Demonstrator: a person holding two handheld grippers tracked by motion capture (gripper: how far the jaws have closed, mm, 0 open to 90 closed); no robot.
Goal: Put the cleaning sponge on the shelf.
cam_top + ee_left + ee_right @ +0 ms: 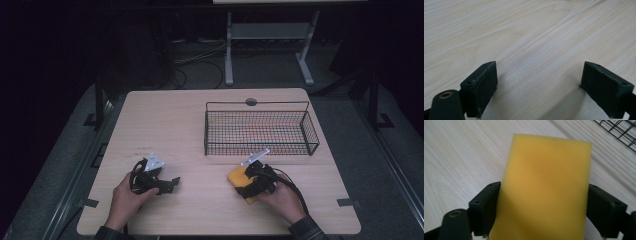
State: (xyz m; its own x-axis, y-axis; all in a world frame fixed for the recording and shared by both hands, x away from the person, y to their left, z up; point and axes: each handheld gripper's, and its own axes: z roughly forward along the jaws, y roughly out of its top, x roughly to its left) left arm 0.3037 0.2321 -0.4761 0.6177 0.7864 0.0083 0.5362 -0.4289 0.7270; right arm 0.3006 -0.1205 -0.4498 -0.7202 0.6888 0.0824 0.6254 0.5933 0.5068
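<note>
High view: a light wooden table [165,120] carries a black wire basket [260,131] on its far right part and a yellow sponge [238,176] just in front of the basket's near wall, apart from it. The person's left hand [125,196] holds the left gripper [170,185] low over the near left part of the table, well apart from the sponge; the right hand [284,197] holds the right gripper [245,186] at the sponge.

Left gripper view: the left gripper [537,90] has its two black jaws standing wide apart, with bare wood grain of the table [529,37] between and beyond them (nothing lies in the gap).

Right gripper view: the sponge [546,192] lies lengthwise between the jaws of the right gripper [544,210], a flat rectangular block whose long sides meet the left and right pad; the jaws are closed against it on both sides. The sponge's far end reaches past the jaw tips over the table [461,157]. Whether the sponge rests on the table or is lifted clear cannot be told. A corner of the basket [621,130] appears at upper right, beyond the sponge.
</note>
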